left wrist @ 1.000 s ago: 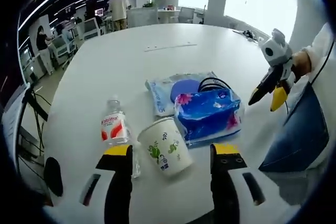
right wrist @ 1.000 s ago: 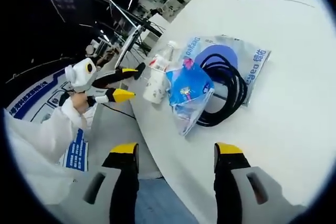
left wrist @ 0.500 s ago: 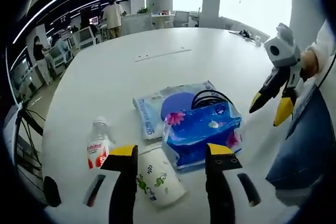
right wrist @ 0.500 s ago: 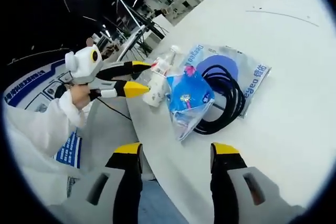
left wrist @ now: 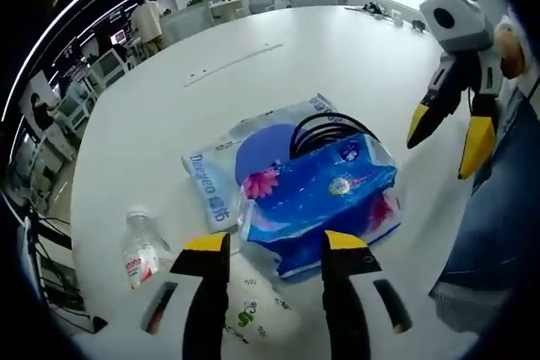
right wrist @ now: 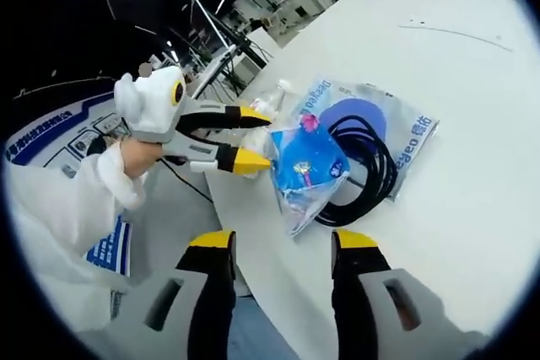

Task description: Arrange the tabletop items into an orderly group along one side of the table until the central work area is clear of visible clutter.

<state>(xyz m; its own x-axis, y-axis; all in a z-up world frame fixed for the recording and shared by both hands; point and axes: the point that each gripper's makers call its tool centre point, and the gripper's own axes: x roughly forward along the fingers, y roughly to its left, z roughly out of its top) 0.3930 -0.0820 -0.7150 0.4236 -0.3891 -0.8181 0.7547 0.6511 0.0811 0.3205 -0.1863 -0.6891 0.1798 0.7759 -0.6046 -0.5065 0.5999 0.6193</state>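
Hovering over the near edge of the white worktop [left wrist: 278, 56], the left gripper [left wrist: 270, 246] is standing with its jaws parted and empty, framing the paper cup [left wrist: 253, 314] that is lying on its side just below the blue tissue pack [left wrist: 325, 196]. In the right gripper view the same left gripper [right wrist: 253, 137] is pointing its yellow tips at the cup and the tissue pack [right wrist: 308, 162]; whether a tip is touching either is not clear. The water bottle [left wrist: 139, 250] is lying at eight o'clock from the tissue pack, apart from it. The tissue pack is resting on a flat printed bag [left wrist: 224, 179], with a black cable coil [left wrist: 325, 128] peeking out at its twelve o'clock. The right gripper [right wrist: 278, 246] is hanging open and empty off the worktop edge, at three o'clock in the left gripper view [left wrist: 447, 137], likely waiting its turn. The items are already clustering near one side, so the cup probably needs standing upright beside them.
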